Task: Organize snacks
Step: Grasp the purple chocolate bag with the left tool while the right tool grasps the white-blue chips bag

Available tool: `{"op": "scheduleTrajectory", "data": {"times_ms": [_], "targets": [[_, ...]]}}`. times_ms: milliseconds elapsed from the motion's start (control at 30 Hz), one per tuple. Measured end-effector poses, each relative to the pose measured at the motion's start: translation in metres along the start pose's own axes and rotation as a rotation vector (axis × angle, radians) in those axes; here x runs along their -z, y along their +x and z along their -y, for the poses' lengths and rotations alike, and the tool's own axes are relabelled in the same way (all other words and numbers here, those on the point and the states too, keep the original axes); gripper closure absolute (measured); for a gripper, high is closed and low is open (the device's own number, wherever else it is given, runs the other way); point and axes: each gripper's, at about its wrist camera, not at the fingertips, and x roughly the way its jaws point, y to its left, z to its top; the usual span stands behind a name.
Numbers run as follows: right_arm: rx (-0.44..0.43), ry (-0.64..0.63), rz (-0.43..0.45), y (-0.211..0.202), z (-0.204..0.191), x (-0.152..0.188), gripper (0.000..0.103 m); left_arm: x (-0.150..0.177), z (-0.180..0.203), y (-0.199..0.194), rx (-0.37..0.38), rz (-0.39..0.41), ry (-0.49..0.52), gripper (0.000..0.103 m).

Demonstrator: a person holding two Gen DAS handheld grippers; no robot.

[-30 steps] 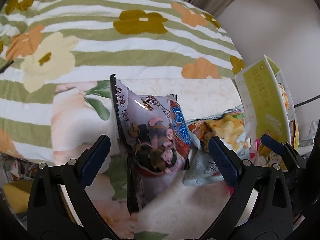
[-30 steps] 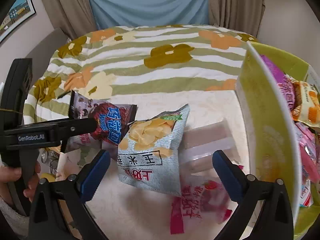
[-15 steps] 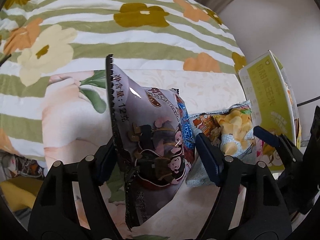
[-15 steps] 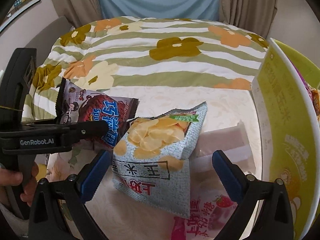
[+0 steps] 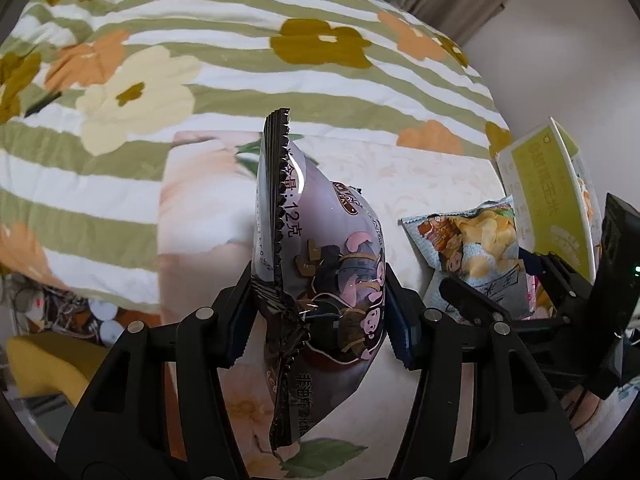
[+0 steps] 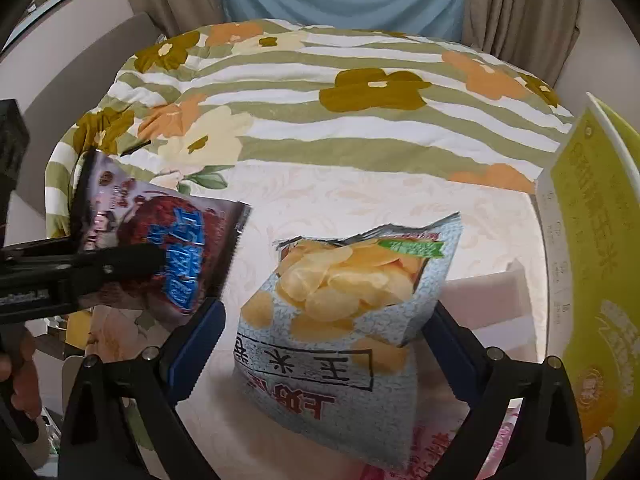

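left gripper (image 5: 320, 320) clenched on the purple bag (image 5: 320, 280), right gripper (image 6: 320, 340) around the chip bag (image 6: 340, 320).

the purple bag stands on edge above the cream mat (image 5: 432, 176), pinched on both sides by the blue pads (image 5: 400, 332), well left of the yellow box (image 5: 544, 196). the chip bag sits between the purple bag and the box, partly over a pink packet (image 6: 432, 448) near the box. the right jaws flank the chip bag and seem to touch it; i cannot tell if they grip. beyond the mat lies a striped floral quilt (image 6: 320, 112).
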Motion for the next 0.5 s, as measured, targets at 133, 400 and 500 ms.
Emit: {"op": "scheduleTrajectory", "data": {"times_ms": [133,400,500], "targets": [[0.003,-0.010,-0.016,0.004,-0.003,0.000,0.017,0.006,-0.007,-0.010,-0.001,0.016,-0.023,0.051],[0.012,-0.014,-0.024,0.002,-0.008,0.001,0.040,0.011,-0.009,-0.037,-0.008,0.064,-0.024,0.051],[0.015,-0.005,-0.018,-0.004,-0.009,0.002,0.042,0.012,-0.009,-0.048,-0.006,0.082,-0.026,0.051]]}}
